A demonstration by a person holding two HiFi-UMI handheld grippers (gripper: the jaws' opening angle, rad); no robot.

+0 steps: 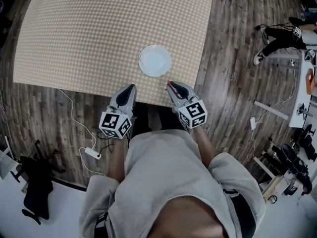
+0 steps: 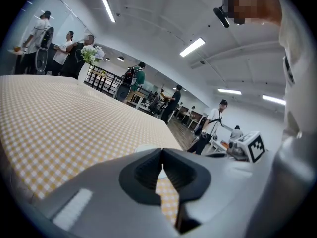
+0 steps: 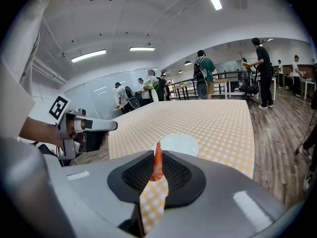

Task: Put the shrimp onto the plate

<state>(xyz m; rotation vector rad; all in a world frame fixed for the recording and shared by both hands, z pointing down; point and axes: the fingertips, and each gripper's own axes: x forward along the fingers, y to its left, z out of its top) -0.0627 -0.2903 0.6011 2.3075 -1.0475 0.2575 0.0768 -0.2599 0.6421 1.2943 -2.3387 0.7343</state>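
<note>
A round white plate (image 1: 155, 60) sits near the front edge of the checkered tablecloth; it also shows as the plate (image 3: 178, 144) just beyond the right jaws. My right gripper (image 1: 170, 85) is shut on an orange shrimp (image 3: 157, 163), which stands upright between its dark pads, a little short of the plate and to its right. The shrimp's tip (image 1: 169, 83) peeks out at the jaw ends in the head view. My left gripper (image 1: 131, 88) hovers at the table's front edge, left of the plate, jaws shut with nothing between them. A sliver of the plate (image 2: 159, 171) shows behind them.
The yellow-checked tablecloth (image 1: 99, 33) covers the table, with wooden floor around it. White cables and a power strip (image 1: 92, 152) lie on the floor at lower left. Several people stand far off across the room.
</note>
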